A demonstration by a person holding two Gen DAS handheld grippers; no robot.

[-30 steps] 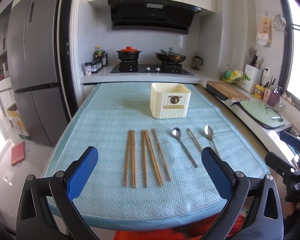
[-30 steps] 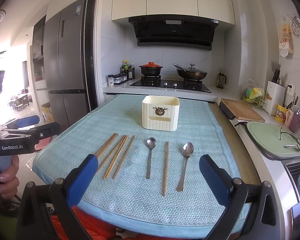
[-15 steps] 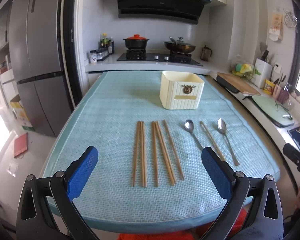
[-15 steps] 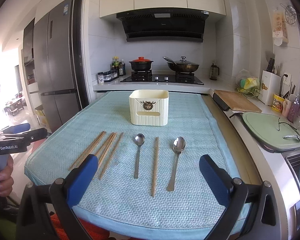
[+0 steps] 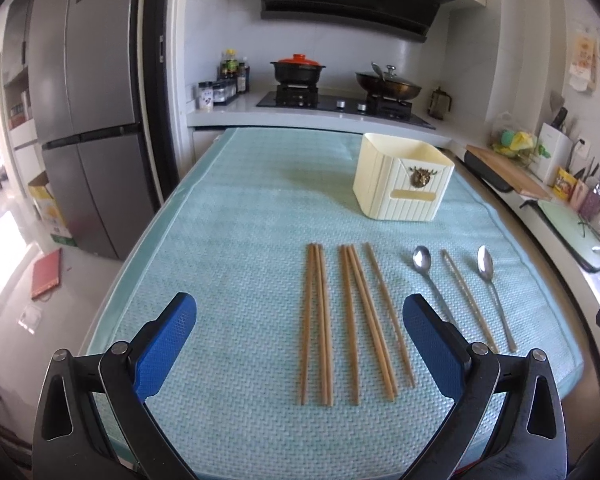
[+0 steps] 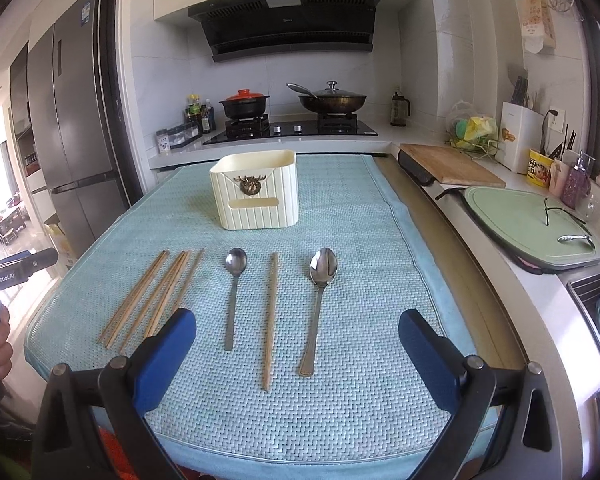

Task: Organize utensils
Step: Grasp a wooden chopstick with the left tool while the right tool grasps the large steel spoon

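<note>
Both tools hover over the near edge of the teal mat [image 6: 360,216], fingers spread wide and gripping nothing. Ahead of the left gripper [image 5: 300,346] lie the bunched wooden chopsticks [image 5: 350,320]. Ahead of the right gripper [image 6: 298,354], a lone chopstick [image 6: 270,320] sits between the small spoon [image 6: 234,284] and the large spoon [image 6: 320,292]. Beyond both stands the cream utensil holder [image 6: 258,192], upright.
</note>
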